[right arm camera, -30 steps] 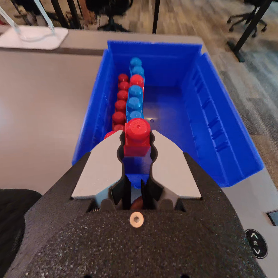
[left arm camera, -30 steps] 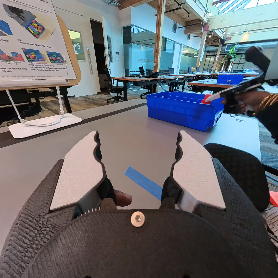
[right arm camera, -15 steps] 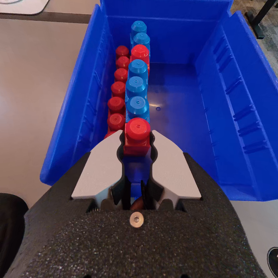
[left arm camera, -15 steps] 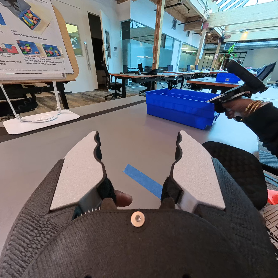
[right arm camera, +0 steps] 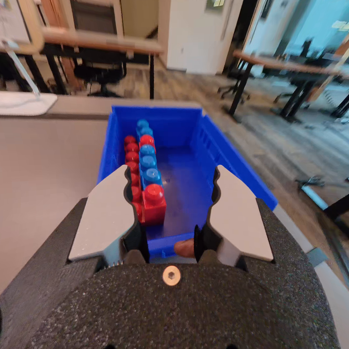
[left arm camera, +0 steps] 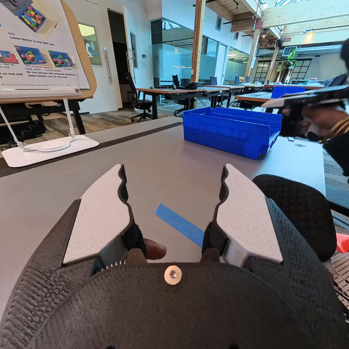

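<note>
My right gripper (right arm camera: pixel 171 169) is open and empty above the near end of a blue bin (right arm camera: pixel 236 170). A red block (right arm camera: pixel 154 204) stands on the bin floor at the near end of a row of blue blocks (right arm camera: pixel 149 162); no pad touches it. A row of red blocks (right arm camera: pixel 132 156) lines the bin's left wall. My left gripper (left arm camera: pixel 172 168) is open and empty over the grey table (left arm camera: pixel 160 160), above a strip of blue tape (left arm camera: pixel 179 224). The left wrist view shows the bin (left arm camera: pixel 226 132) at the far right and the right gripper (left arm camera: pixel 273 103) held over it.
A white stand base (left arm camera: pixel 49 149) with an instruction board (left arm camera: pixel 37 47) stands at the back left. A black chair back (left arm camera: pixel 302 211) is at the table's right edge. Desks and office chairs fill the room beyond.
My right gripper opened and let go of the red block, which now stands in the bin at the near end of the blue row; the gripper then lifted back. My left gripper stayed open and still.
</note>
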Demonstrator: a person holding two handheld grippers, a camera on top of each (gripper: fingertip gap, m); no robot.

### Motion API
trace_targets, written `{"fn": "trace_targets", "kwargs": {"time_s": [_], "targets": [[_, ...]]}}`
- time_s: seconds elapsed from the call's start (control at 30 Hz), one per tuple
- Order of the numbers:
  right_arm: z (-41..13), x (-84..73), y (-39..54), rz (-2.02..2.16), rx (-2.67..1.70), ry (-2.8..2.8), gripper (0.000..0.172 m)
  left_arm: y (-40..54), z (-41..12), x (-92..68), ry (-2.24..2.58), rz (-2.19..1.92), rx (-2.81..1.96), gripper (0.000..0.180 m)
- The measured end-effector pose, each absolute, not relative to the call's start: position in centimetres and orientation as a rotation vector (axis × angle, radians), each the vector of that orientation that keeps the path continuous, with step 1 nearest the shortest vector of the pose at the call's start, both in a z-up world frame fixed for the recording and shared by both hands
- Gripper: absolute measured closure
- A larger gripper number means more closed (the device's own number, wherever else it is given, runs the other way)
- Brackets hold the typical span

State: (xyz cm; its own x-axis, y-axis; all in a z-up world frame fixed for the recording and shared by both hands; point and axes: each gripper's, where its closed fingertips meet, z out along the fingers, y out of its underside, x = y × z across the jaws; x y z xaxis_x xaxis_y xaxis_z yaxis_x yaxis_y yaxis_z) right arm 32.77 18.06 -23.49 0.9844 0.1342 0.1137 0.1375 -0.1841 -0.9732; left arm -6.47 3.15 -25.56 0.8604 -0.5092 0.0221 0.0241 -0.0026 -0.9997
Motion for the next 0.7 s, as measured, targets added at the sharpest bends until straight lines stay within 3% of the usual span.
{"fn": "trace_targets", "kwargs": {"time_s": [0.2, 0.37, 0.7], "targets": [[-18.3, 24.1, 12.8, 0.168, -1.405, -0.333, 0.097, 3.0, -25.3, -6.5, 0.411, -0.409, -1.537, 0.087], [-21.2, 14.7, 9.5, 0.468, -1.378, -0.443, 0.1, 2.4, -24.7, -6.6, 0.404, -0.4, -1.542, 0.088], [-25.2, 9.7, 8.4, 0.526, -1.395, -0.557, 0.108, -1.5, -21.7, -11.7, 0.373, -0.245, -1.661, 0.099]]}}
